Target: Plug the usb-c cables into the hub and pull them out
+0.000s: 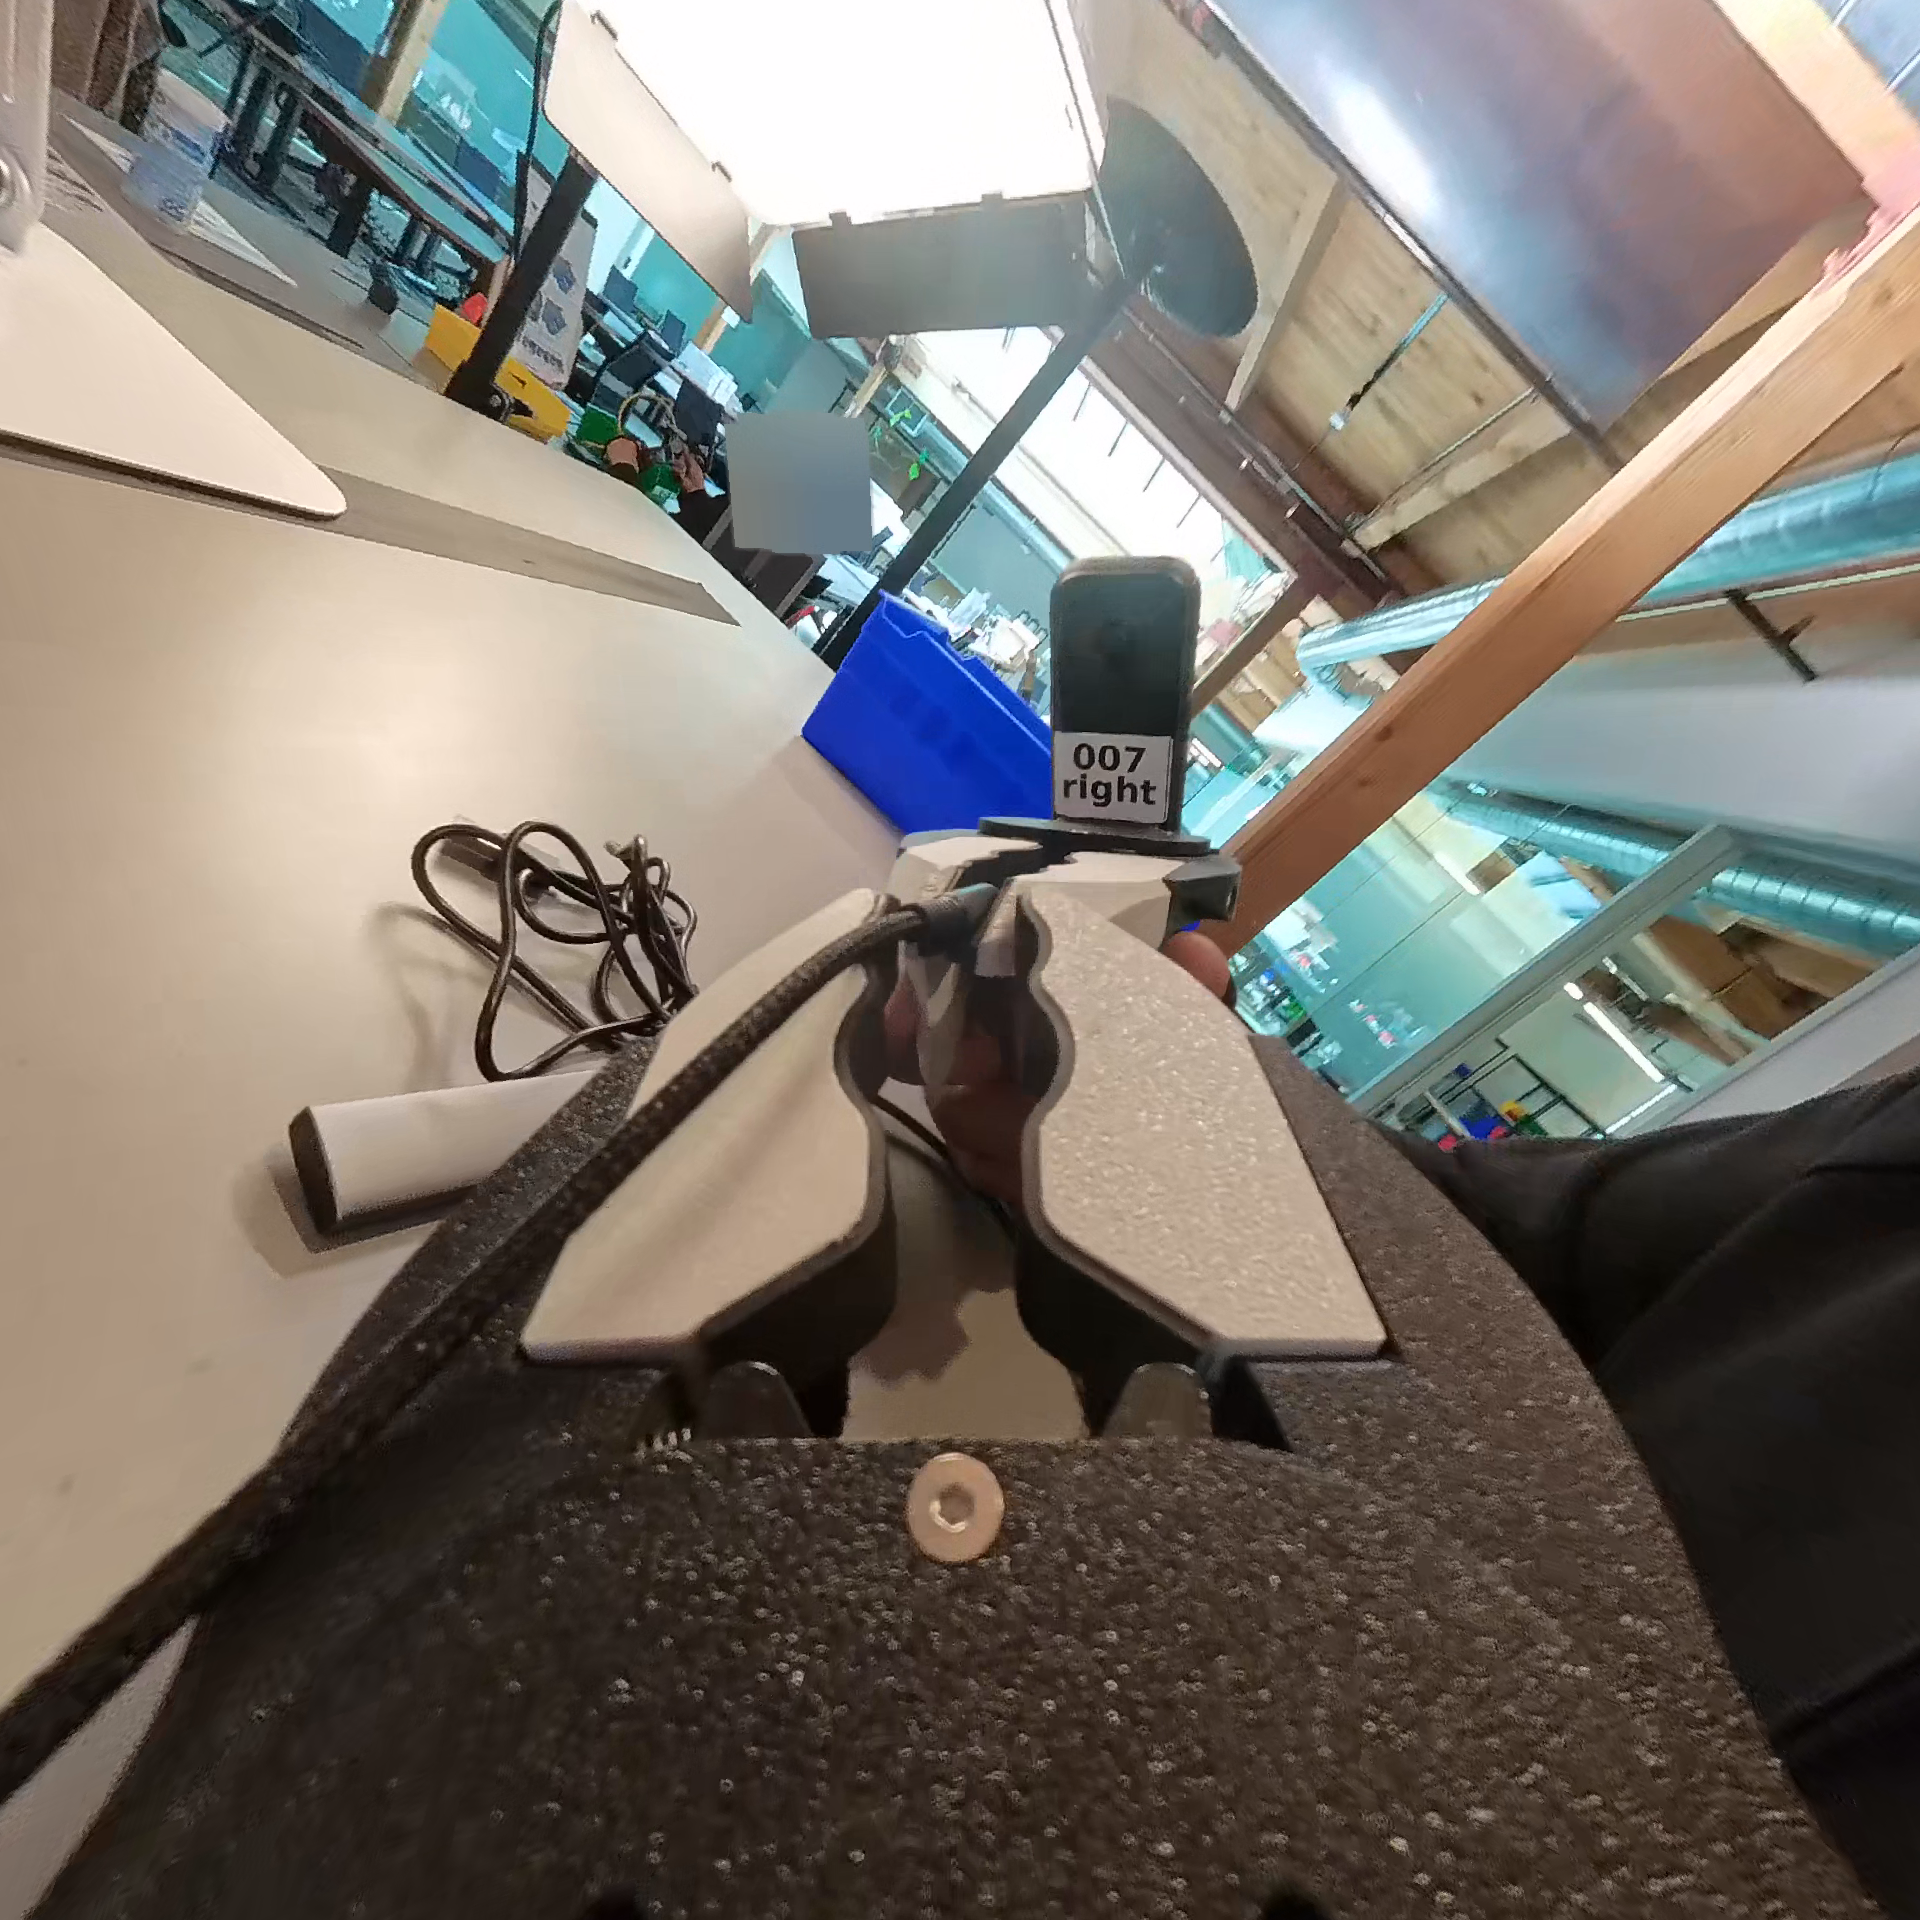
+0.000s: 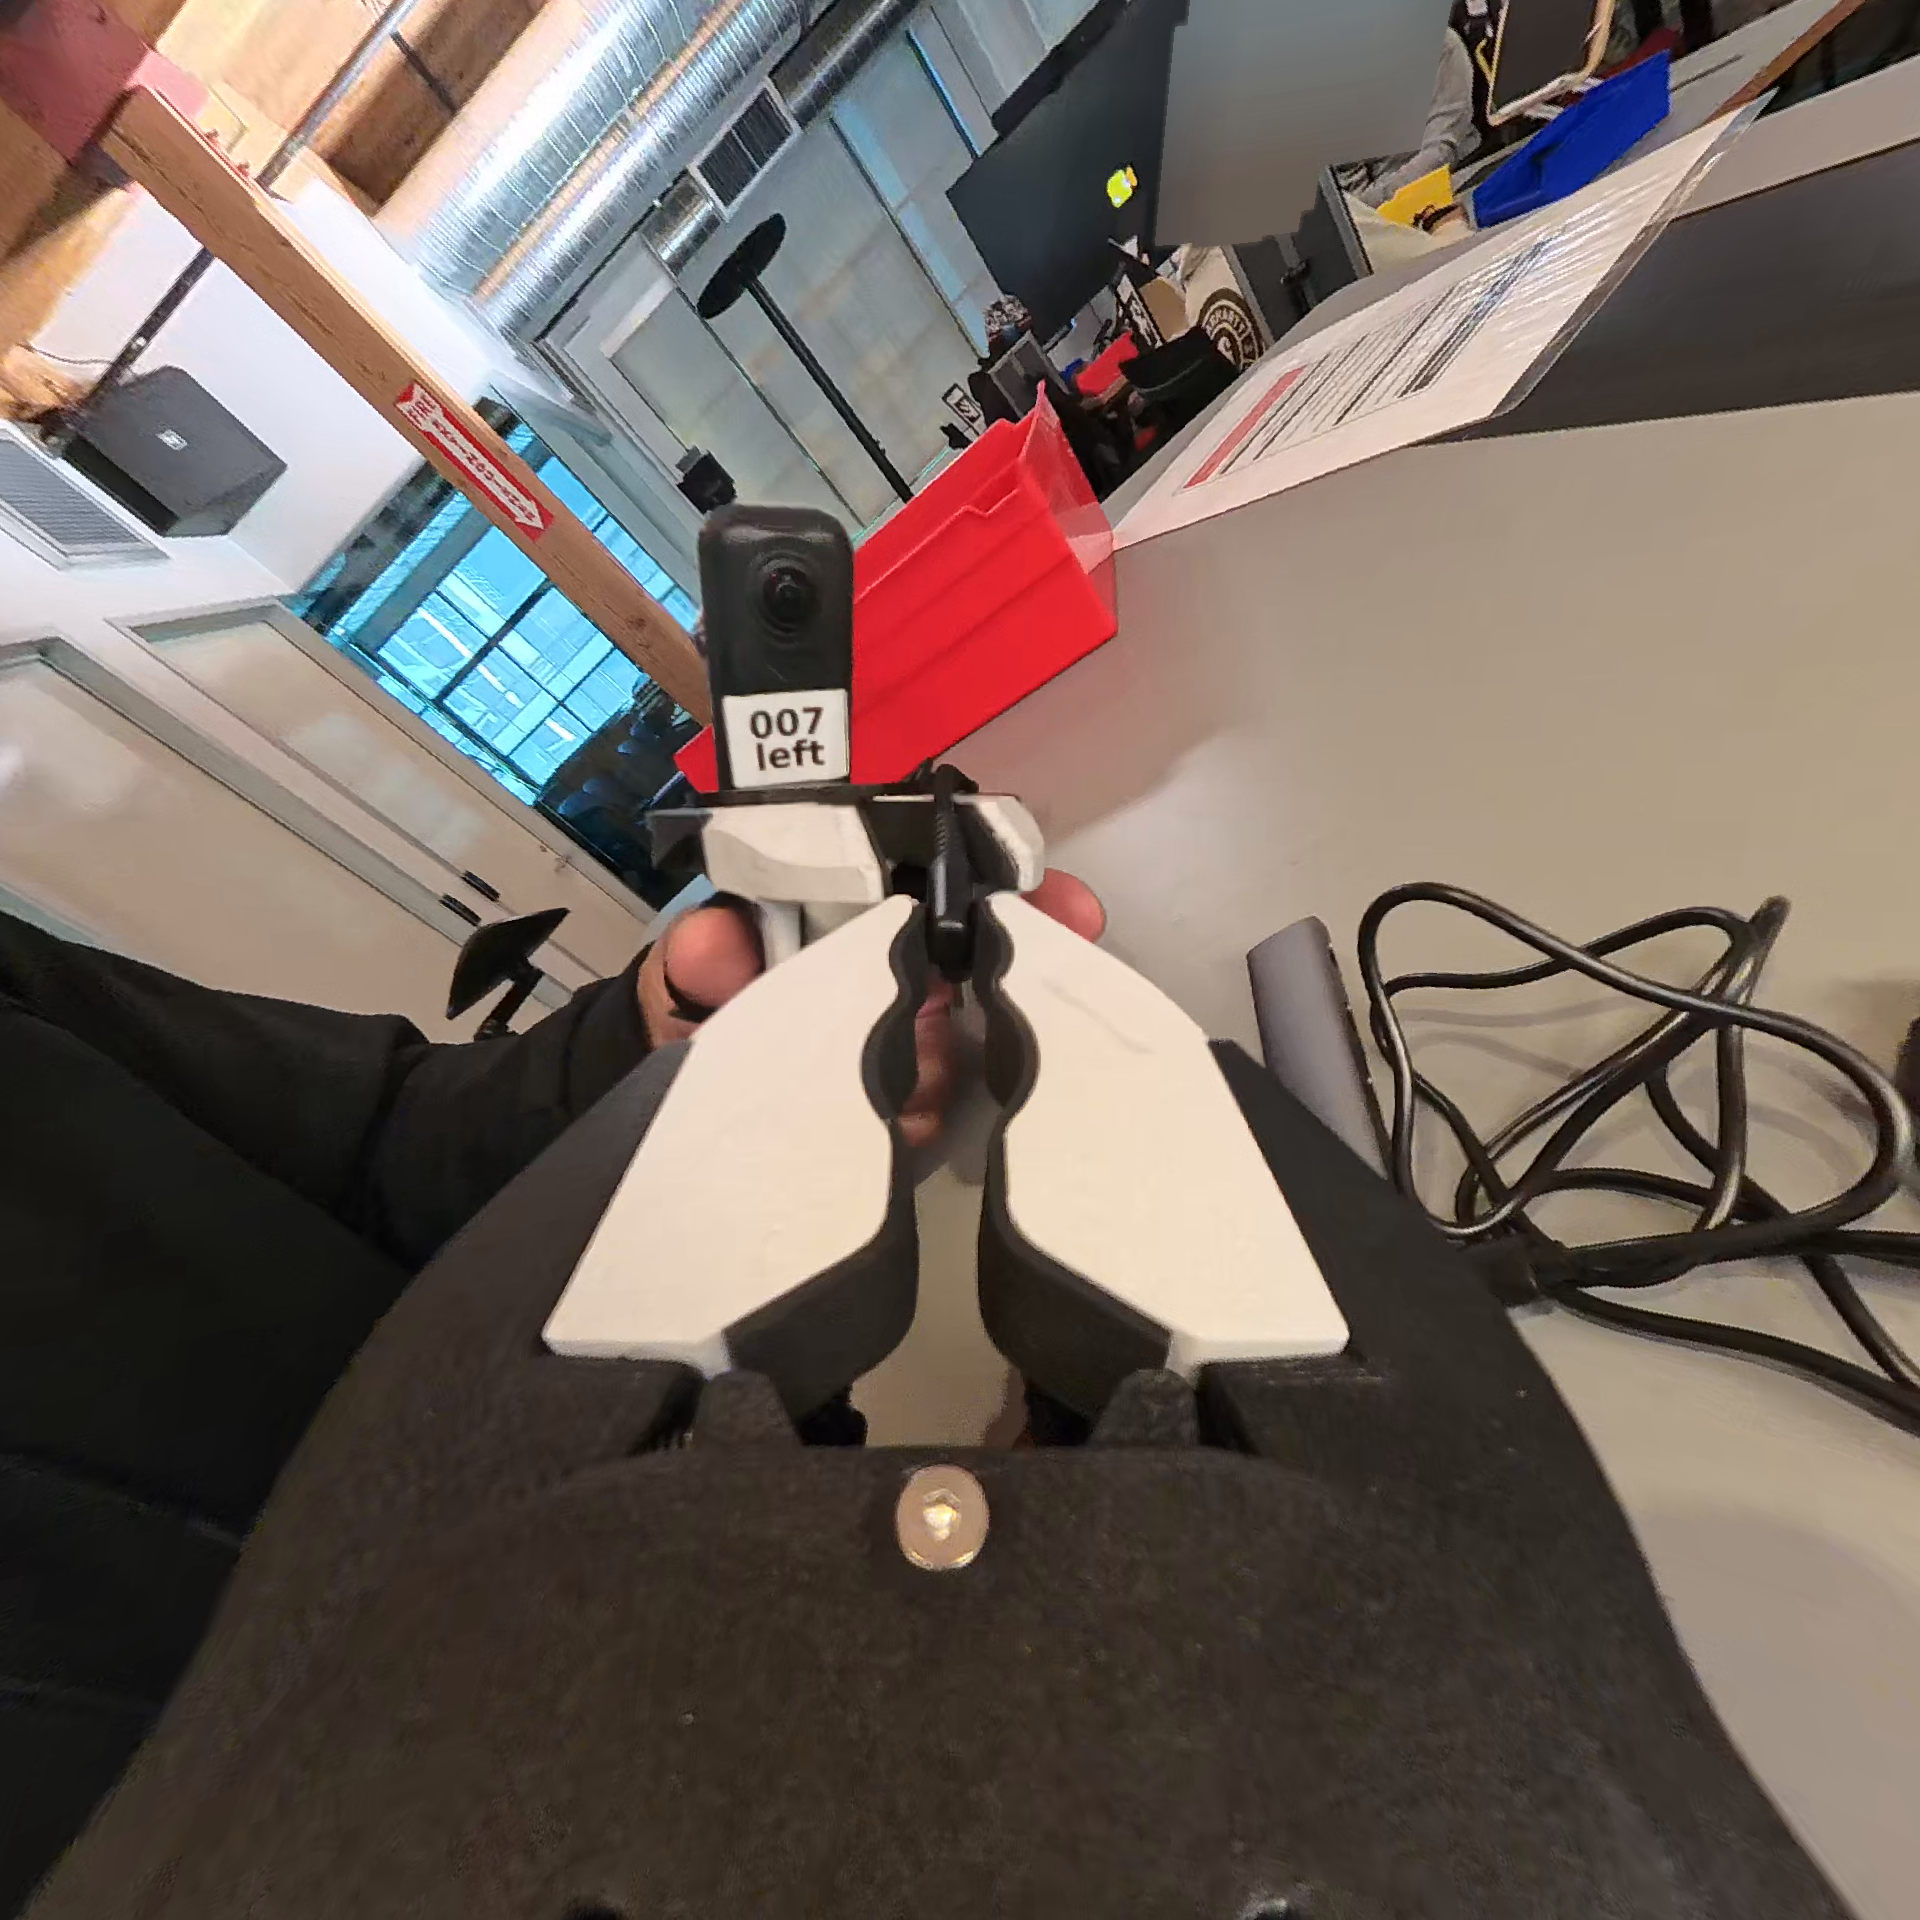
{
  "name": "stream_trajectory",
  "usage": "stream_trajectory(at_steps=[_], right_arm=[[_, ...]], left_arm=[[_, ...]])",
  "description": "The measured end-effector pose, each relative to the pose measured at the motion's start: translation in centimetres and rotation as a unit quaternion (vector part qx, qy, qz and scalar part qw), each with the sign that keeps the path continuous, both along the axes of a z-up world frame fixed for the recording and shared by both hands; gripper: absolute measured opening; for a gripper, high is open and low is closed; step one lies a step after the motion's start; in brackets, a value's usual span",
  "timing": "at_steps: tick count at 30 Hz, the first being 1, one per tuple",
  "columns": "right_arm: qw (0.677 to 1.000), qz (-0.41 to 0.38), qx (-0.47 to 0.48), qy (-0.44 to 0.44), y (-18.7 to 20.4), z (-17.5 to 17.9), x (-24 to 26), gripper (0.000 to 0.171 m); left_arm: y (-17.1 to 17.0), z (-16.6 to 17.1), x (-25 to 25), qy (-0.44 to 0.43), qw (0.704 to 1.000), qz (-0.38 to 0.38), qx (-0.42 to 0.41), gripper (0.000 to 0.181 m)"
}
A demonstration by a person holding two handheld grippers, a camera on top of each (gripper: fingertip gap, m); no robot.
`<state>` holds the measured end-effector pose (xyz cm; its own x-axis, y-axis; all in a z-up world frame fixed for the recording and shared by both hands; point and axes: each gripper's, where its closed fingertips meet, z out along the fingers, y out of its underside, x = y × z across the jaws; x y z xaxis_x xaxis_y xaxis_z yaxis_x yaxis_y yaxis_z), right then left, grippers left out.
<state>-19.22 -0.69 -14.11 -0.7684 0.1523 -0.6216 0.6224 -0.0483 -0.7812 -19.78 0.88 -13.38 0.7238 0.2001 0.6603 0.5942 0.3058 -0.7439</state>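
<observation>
Left gripper (image 1: 951, 935) is clamping a braided usb-c cable (image 1: 727, 1049) at the tips; right gripper (image 2: 951, 930) is pinching its black plug (image 2: 948, 914). Both are meeting tip-to-tip, raised off the table (image 2: 1455, 727). Hub (image 1: 416, 1148) is lying beside a loose cable tangle (image 1: 561, 935), left of the left gripper.

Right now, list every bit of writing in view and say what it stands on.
I do not repeat writing; these things bear it.
White sticker on the black camera, left wrist view: legible.
White sticker on the black camera, right wrist view: legible.
Red sign on the beam: too small.
Sheet on the table: blurred.
</observation>
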Motion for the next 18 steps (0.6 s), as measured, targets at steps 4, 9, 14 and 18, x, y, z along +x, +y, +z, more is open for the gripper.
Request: stream_trajectory(at_steps=[4, 9, 14, 18], right_arm=[[0.999, 0.022, -0.019, -0.030, -0.1, 0.1, 0.4, 0.007], [0.999, 0.003, 0.036, 0.018, 0.2, -0.7, -0.1, 0.009], [0.938, -0.063, 0.245, 0.237, 1.6, -3.2, -1.7, 0.012], [0.880, -0.049, 0.353, 0.315, 1.7, -5.5, -1.8, 0.020]], left_arm=[[-0.1, 0.0, 0.1, 0.017, 1.000, -0.004, -0.011, 0.013], [-0.8, 0.0, -0.1, 0.036, 0.999, -0.002, -0.031, 0.008], [-3.4, -1.4, -2.1, 0.002, 0.996, 0.043, -0.072, 0.008], [-5.4, -2.6, -3.7, -0.038, 0.990, 0.086, -0.102, 0.008]])
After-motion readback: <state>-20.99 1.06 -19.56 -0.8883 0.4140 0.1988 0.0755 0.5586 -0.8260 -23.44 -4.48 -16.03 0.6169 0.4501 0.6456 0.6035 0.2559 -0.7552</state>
